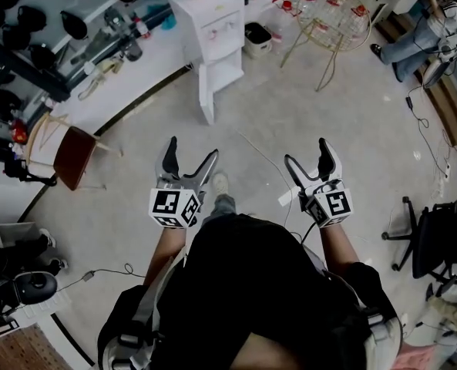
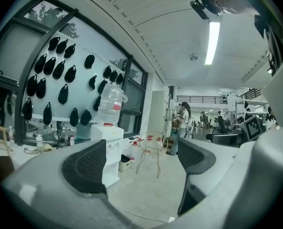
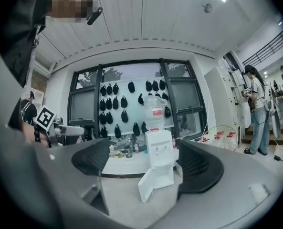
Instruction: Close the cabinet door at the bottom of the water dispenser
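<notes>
A white water dispenser (image 1: 213,29) stands against the curved counter at the top middle of the head view, with a clear bottle (image 3: 155,111) on top. Its bottom cabinet door (image 1: 206,92) hangs open, swung out toward me; the right gripper view shows this door (image 3: 147,184) angled out to the left. My left gripper (image 1: 189,159) and right gripper (image 1: 307,156) are both open and empty, held side by side well short of the dispenser. In the left gripper view the dispenser (image 2: 110,149) stands partly behind the left jaw.
A wire-frame round table (image 1: 332,18) stands right of the dispenser, with a small bin (image 1: 257,38) between them. A wooden chair (image 1: 66,149) is at the left, office chairs (image 1: 436,241) at the right. A person (image 1: 425,29) stands far right. A cable (image 1: 267,156) lies on the floor.
</notes>
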`<action>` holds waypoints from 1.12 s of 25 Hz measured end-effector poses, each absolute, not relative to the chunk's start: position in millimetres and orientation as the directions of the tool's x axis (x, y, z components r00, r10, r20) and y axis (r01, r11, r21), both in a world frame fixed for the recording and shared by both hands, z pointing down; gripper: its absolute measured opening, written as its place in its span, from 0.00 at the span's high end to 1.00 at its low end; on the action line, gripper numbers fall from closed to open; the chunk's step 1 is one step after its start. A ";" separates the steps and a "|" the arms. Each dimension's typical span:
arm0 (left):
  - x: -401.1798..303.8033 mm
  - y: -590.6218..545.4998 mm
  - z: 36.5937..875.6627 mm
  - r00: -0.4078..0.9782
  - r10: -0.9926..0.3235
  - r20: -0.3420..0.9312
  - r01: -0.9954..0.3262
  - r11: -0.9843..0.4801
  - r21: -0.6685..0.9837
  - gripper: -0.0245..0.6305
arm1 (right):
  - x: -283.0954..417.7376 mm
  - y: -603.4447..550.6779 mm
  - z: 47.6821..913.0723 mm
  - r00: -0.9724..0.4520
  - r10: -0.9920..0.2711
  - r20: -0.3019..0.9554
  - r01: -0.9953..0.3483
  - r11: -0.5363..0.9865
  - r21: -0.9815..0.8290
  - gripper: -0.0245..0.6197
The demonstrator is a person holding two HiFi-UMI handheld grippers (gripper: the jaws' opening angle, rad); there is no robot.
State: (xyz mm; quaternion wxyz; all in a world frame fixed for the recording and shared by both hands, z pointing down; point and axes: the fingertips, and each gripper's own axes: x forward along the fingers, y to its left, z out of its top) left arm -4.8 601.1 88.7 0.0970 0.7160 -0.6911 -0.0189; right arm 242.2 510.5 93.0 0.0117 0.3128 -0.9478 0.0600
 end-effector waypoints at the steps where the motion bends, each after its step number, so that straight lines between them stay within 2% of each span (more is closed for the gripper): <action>1: -12.6 591.4 87.9 0.051 -0.993 0.104 -0.985 -0.034 0.166 0.25 | 235.5 501.6 92.9 -0.801 -0.595 0.061 -0.598 0.795 -0.103 0.29; 14: -102.9 485.2 100.2 0.134 -0.981 0.140 -0.976 -0.107 0.190 0.25 | 125.3 409.5 79.4 -0.789 -0.611 0.071 -0.615 0.781 -0.107 0.29; 28: -179.4 433.1 129.2 0.183 -0.966 0.181 -0.966 -0.143 0.213 0.25 | 45.5 361.4 102.1 -0.768 -0.631 0.109 -0.640 0.760 -0.109 0.29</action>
